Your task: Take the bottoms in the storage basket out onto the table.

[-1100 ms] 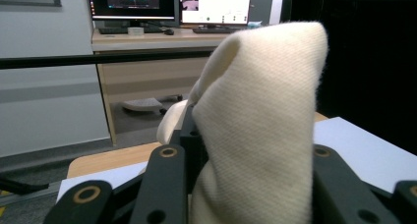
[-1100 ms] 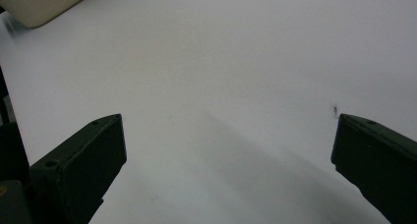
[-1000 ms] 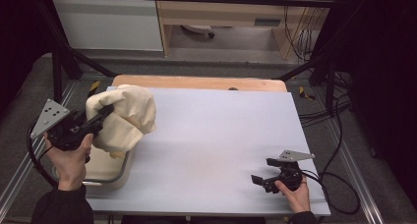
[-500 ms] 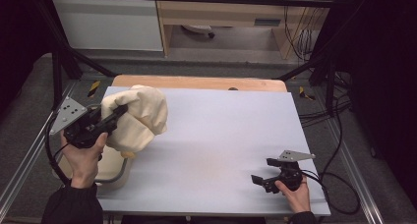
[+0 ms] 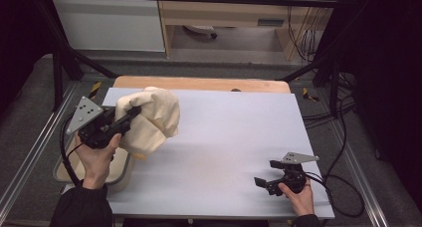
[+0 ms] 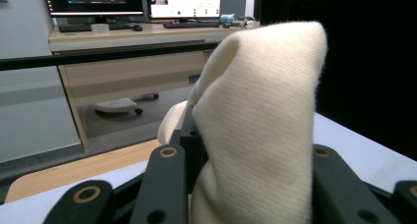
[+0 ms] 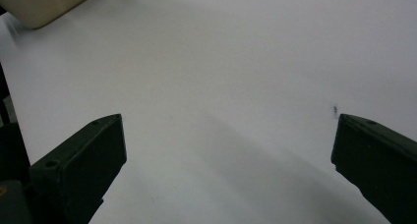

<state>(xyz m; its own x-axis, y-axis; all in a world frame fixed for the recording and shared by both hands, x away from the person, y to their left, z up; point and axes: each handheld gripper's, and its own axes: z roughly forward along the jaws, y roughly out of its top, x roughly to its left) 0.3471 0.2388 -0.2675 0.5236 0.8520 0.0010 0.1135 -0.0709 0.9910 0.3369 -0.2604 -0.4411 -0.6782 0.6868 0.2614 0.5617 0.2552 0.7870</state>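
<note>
A cream knitted cloth (image 5: 154, 117) hangs bunched above the left part of the pale table (image 5: 234, 132). My left gripper (image 5: 133, 111) is shut on its upper fold and holds it up in the air. In the left gripper view the cloth (image 6: 265, 86) stands up between the black jaws of that gripper (image 6: 243, 155) and drapes over them. My right gripper (image 5: 263, 183) rests near the front right of the table, open with nothing between its fingers. In the right gripper view its jaws (image 7: 228, 150) stand wide apart over bare table.
A beige plastic basin (image 5: 119, 170) sits at the table's front left edge, under my left hand; its corner (image 7: 44, 5) shows in the right gripper view. A wooden board (image 5: 199, 82) borders the far edge. Cables trail off the right side.
My left gripper has carried the cloth to the right, away from above the basin and over the table. The right gripper has stayed where it was.
</note>
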